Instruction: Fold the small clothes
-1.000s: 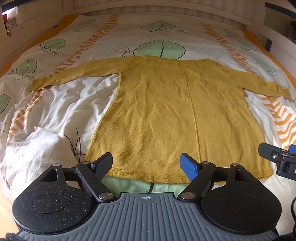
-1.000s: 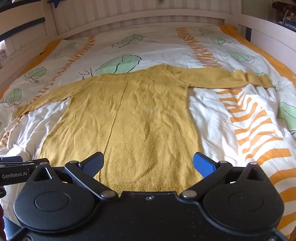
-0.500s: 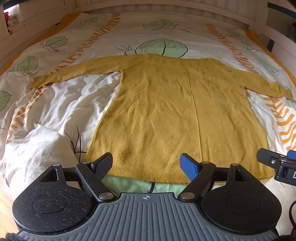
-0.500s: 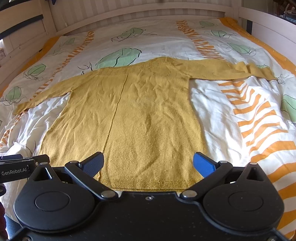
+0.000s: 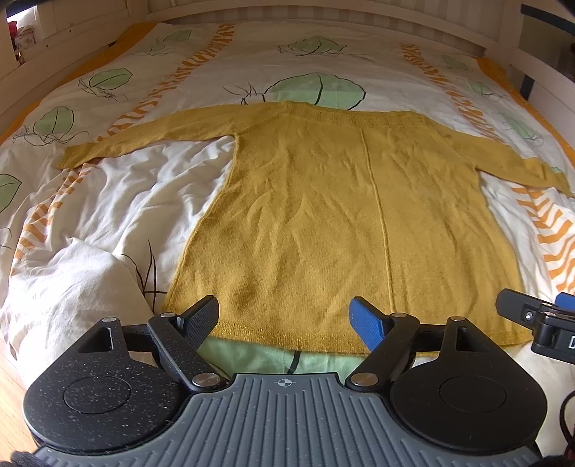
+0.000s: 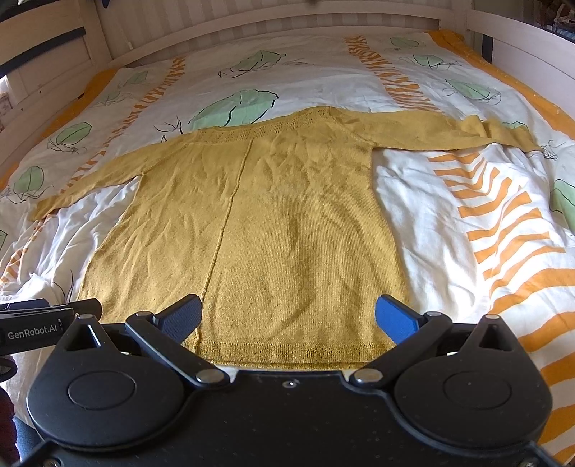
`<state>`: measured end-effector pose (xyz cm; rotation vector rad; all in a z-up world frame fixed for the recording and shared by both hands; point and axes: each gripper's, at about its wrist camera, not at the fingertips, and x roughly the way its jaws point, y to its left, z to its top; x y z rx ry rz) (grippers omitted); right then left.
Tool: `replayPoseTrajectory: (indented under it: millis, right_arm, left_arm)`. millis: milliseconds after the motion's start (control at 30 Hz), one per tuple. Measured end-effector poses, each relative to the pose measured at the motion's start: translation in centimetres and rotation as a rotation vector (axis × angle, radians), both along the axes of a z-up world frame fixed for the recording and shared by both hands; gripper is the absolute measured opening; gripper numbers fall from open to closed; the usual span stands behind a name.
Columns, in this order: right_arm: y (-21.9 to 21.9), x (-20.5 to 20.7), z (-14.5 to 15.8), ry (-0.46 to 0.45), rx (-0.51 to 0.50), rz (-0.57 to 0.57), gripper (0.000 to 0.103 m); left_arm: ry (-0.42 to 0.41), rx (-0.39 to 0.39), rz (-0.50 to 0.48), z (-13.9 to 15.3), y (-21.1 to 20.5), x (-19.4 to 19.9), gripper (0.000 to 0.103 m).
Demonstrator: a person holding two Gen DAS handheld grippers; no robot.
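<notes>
A mustard-yellow knitted sweater (image 5: 341,215) lies flat on the bed, hem toward me, both sleeves spread out sideways. It also shows in the right wrist view (image 6: 258,233). My left gripper (image 5: 284,318) is open and empty, just above the hem's left half. My right gripper (image 6: 287,316) is open and empty over the hem's right half. The right gripper's tip shows at the right edge of the left wrist view (image 5: 539,319). The left gripper shows at the left edge of the right wrist view (image 6: 43,323).
The sweater rests on a white duvet (image 5: 107,201) with green leaves and orange stripes, rumpled at the near left (image 5: 72,280). A white wooden bed frame (image 6: 323,18) runs along the back and both sides.
Both grippers have tilted and moved slightly forward and down toward the hem. The sweater has not moved. Both stay open.
</notes>
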<state>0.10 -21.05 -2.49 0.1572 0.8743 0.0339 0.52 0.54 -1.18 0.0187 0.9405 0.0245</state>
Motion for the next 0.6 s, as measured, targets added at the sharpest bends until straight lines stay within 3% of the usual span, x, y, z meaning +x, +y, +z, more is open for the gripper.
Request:
replayPoseTrajectory:
  millis: [600]
  right_arm:
    - [-0.17,0.35,-0.26,0.004,0.021,0.001,0.102]
  left_arm:
    - [-0.006,0.009,-0.001,0.05,-0.43,0.91,0.079]
